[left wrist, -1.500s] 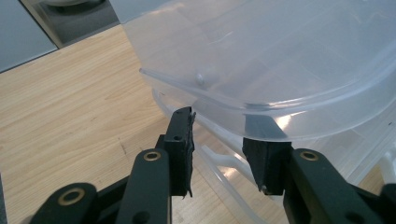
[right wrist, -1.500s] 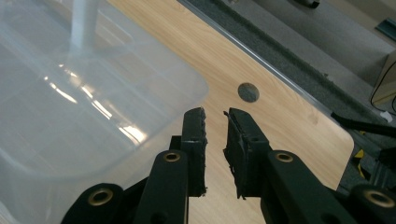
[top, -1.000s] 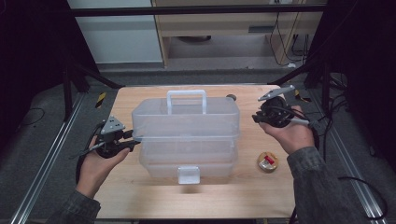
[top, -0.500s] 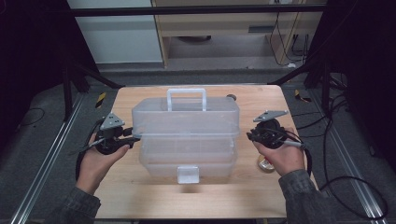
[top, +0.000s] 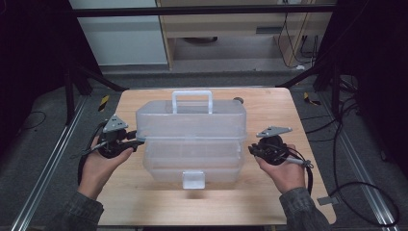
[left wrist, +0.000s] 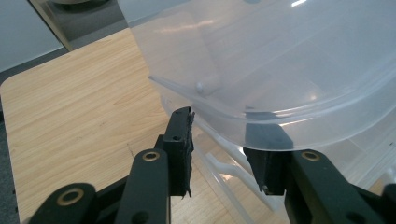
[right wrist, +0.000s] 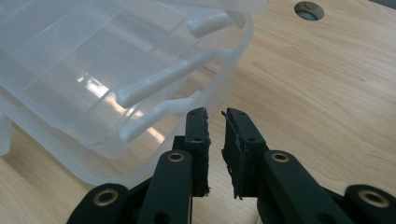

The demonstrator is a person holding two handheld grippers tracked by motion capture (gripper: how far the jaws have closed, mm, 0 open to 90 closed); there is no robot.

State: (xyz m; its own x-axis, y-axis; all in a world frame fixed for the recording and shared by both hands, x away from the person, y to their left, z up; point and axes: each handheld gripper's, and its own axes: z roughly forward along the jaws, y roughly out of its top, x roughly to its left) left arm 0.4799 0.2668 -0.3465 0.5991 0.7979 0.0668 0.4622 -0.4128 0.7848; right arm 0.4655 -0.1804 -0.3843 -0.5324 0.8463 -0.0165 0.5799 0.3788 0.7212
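Clear plastic makes up the tiered storage box standing mid-table, its trays fanned open and its handle at the far side. Nearest, the left hand-held gripper has its jaws around the upper tray's rim, apparently gripping it. The right hand-held gripper, jaws nearly together and just closed further with nothing between them, sits just beside the box's other end. Judging by this, one side is taken; the right side remains ungrasped.
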